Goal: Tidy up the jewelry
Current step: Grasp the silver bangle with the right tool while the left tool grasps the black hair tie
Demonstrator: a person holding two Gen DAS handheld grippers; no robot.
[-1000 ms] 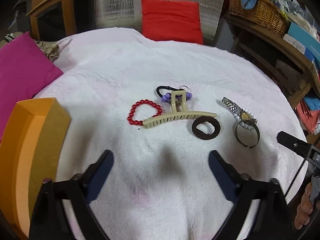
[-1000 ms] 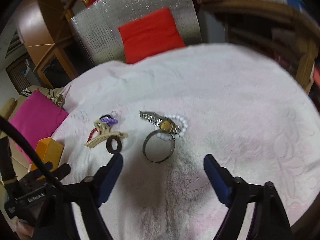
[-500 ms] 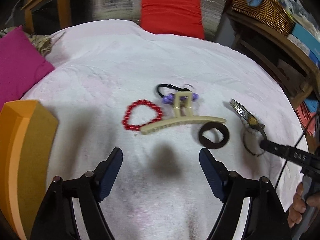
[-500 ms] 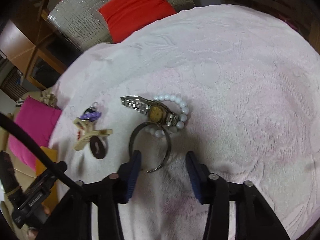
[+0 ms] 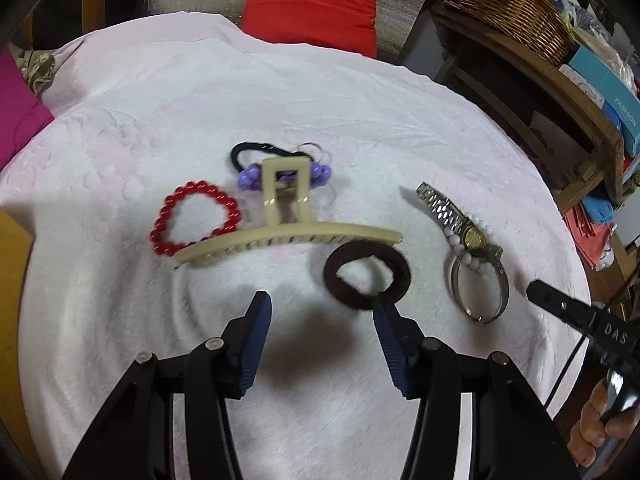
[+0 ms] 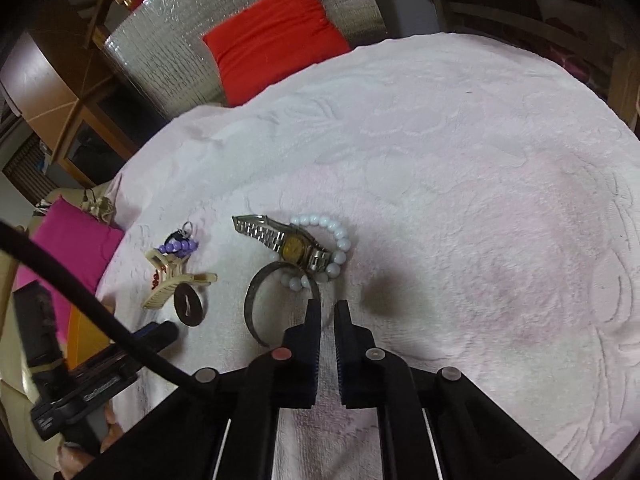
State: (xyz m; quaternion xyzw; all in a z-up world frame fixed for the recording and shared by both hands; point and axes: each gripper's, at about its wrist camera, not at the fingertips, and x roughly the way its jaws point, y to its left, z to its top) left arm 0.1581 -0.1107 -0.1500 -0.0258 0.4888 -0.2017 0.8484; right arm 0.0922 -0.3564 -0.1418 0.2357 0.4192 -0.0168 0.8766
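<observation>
On the pale pink cloth (image 5: pixel 360 120) lie a red bead bracelet (image 5: pixel 160 220), a beige claw clip (image 5: pixel 288 236), a purple-beaded hair tie (image 5: pixel 246 178) and a brown hair tie (image 5: pixel 332 276). My left gripper (image 5: pixel 322 308) hovers just short of the clip, jaws closing on bare cloth. Its right fingertip (image 5: pixel 382 308) overlaps the brown tie's near edge. To the right lie a watch (image 6: pixel 294 245), a white bead bracelet (image 6: pixel 340 236) and a metal bangle (image 6: pixel 250 300). My right gripper (image 6: pixel 326 308) is shut at the bangle's near right rim. Whether it pinches the rim is hidden.
An orange box (image 5: pixel 12 264) stands at the cloth's left edge. A red cushion (image 5: pixel 312 4) and a magenta cushion (image 5: pixel 16 112) lie behind and to the left. A wooden shelf with a wicker basket (image 5: pixel 516 8) is at the right. A hand (image 5: pixel 592 432) holds the right gripper.
Both grippers came forward and down toward the jewellery. The left jaws narrowed. The right jaws went from wide apart to shut beside the bangle.
</observation>
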